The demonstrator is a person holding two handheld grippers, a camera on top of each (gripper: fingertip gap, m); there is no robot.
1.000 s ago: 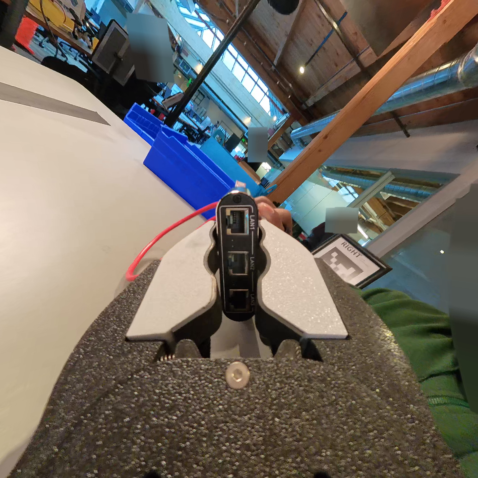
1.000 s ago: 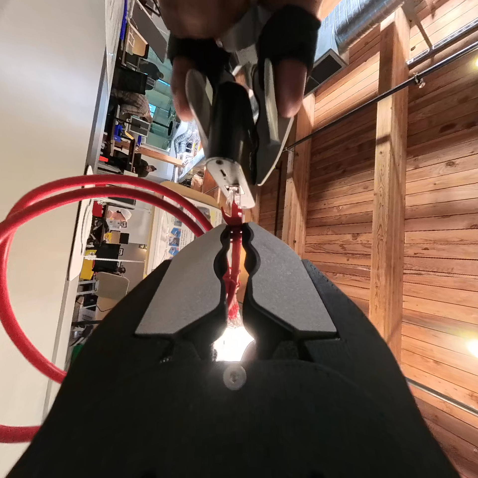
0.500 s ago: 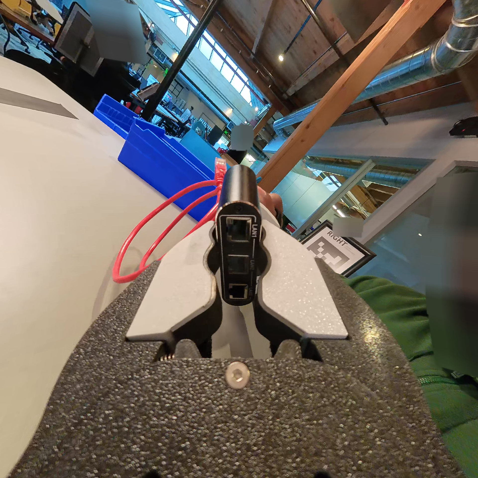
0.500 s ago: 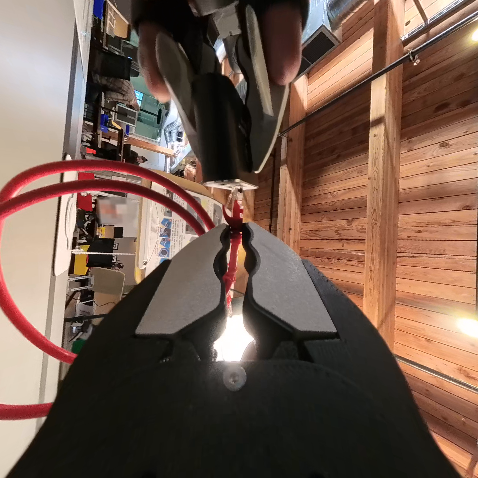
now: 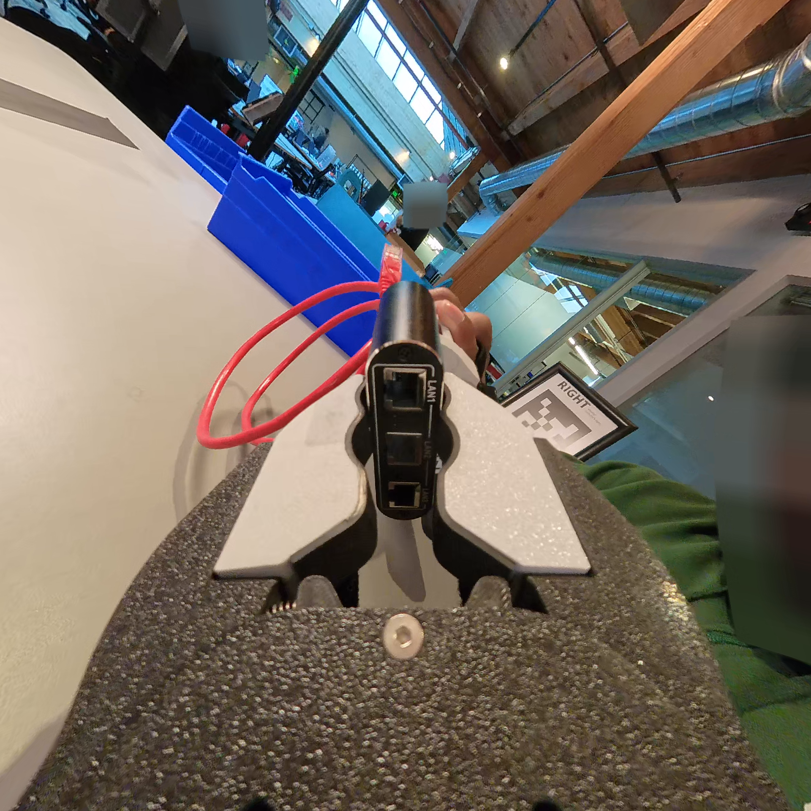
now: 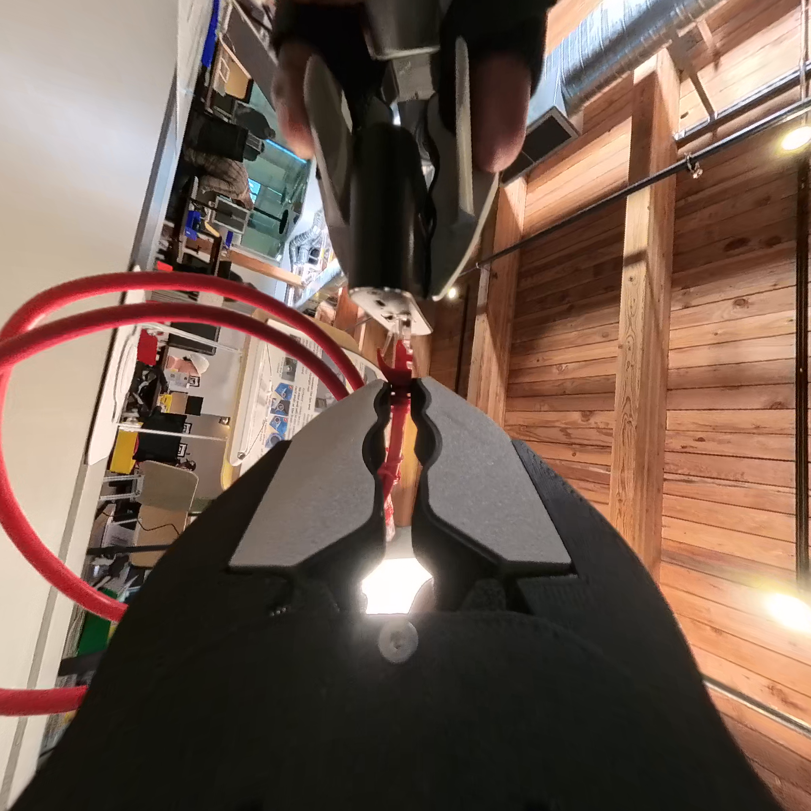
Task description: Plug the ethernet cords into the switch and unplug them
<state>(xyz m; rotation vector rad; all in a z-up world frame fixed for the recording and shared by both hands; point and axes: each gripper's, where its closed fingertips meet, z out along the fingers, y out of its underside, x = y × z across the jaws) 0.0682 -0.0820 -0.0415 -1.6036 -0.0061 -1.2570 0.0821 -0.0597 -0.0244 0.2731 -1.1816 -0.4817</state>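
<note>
My left gripper point(image 5: 403, 395) is shut on a black switch point(image 5: 406, 439), whose three open ports face the camera. A red plug end point(image 5: 389, 268) shows just past the switch's far end. Red ethernet cord point(image 5: 245, 395) loops over the white table behind it. My right gripper point(image 6: 400, 386) is shut on the cord's red boot point(image 6: 397, 421). The cord's clear plug tip point(image 6: 395, 333) sits at the switch's silver end face point(image 6: 386, 303). I cannot tell how deep it sits. The left gripper's fingers point(image 6: 463, 175) clamp the switch point(image 6: 382, 210) from above, with a person's fingertips beside them.
Blue bins point(image 5: 281, 232) stand on the white table point(image 5: 87, 307) behind the cord loops. The right gripper's marker card point(image 5: 566, 417) and a green sleeve point(image 5: 658, 518) are at the right. Red cord loops point(image 6: 52, 333) hang left of my right gripper. A wooden wall point(image 6: 658, 395) is at the right. Both grippers' tips are close together, under 4 cm apart.
The switch has tilted so more of its top shows in the left view, along with more cord loops and a red plug end. The plug tip has stayed at the switch's end face.
</note>
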